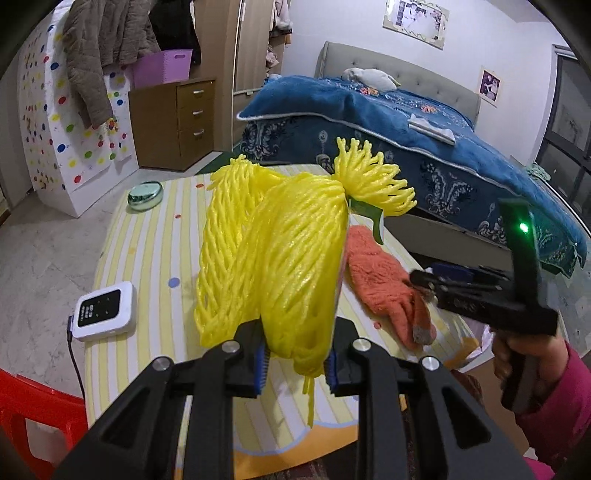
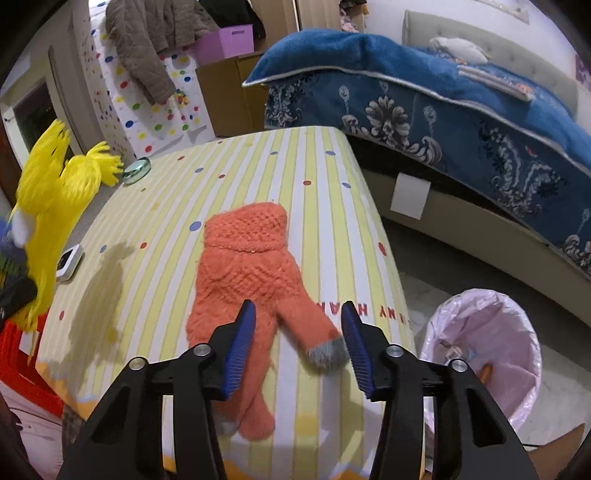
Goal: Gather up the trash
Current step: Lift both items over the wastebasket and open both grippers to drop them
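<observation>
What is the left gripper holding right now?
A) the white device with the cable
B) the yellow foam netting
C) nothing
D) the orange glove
B: the left gripper has its blue pads pressed on the yellow foam netting, lifted above the striped table, while the orange glove lies flat.

Home bedroom: bed [image 1: 424,122] with blue blanket ahead-right of the tongs, wooden drawer unit [image 1: 173,122] ahead-left, jacket [image 1: 103,48] hanging above, framed photos [image 1: 415,20] on the wall.
</observation>
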